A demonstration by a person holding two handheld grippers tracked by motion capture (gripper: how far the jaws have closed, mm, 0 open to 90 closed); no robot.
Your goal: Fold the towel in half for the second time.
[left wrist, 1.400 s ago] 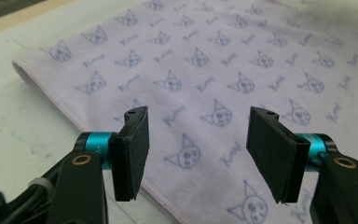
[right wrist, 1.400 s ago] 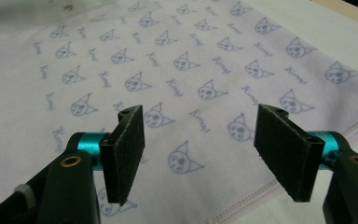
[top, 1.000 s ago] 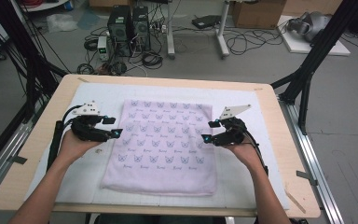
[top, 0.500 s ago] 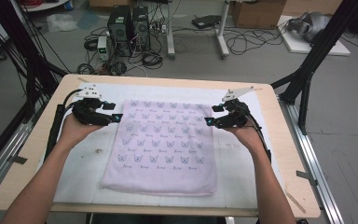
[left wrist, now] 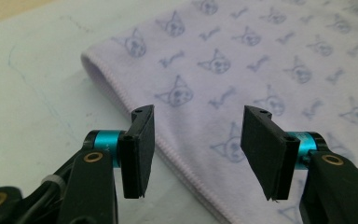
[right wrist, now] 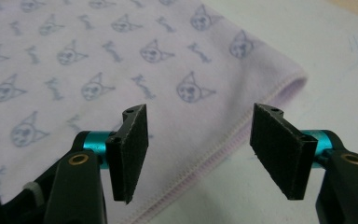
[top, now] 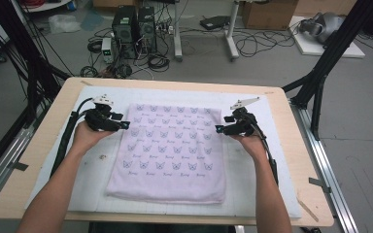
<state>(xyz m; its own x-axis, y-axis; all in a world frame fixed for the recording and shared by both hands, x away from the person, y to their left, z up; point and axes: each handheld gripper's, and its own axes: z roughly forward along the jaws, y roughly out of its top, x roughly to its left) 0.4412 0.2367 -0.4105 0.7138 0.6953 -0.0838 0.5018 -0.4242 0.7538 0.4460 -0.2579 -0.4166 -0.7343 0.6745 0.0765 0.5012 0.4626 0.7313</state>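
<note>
A lilac towel [top: 170, 150] printed with small cat faces lies flat on the white mat [top: 97, 165]. My left gripper [top: 125, 125] is at the towel's left edge near the far left corner. In the left gripper view its jaws [left wrist: 196, 149] stand apart over the hemmed edge of the towel [left wrist: 242, 56]; they have just been closing a little, and the pads press on nothing. My right gripper [top: 218, 128] mirrors it at the right edge near the far right corner. Its jaws [right wrist: 200, 149] are open above the towel's [right wrist: 98, 56] hem.
The mat covers most of a wooden table [top: 48, 145]. Black frame struts [top: 320, 77] stand at the table's sides. Computer towers [top: 133, 24] and loose cables [top: 252, 43] lie on the floor beyond the far edge.
Both hands have moved away from the person along the towel's side edges, up to its far corners, and have sunk closer to the cloth. The towel has not moved.
</note>
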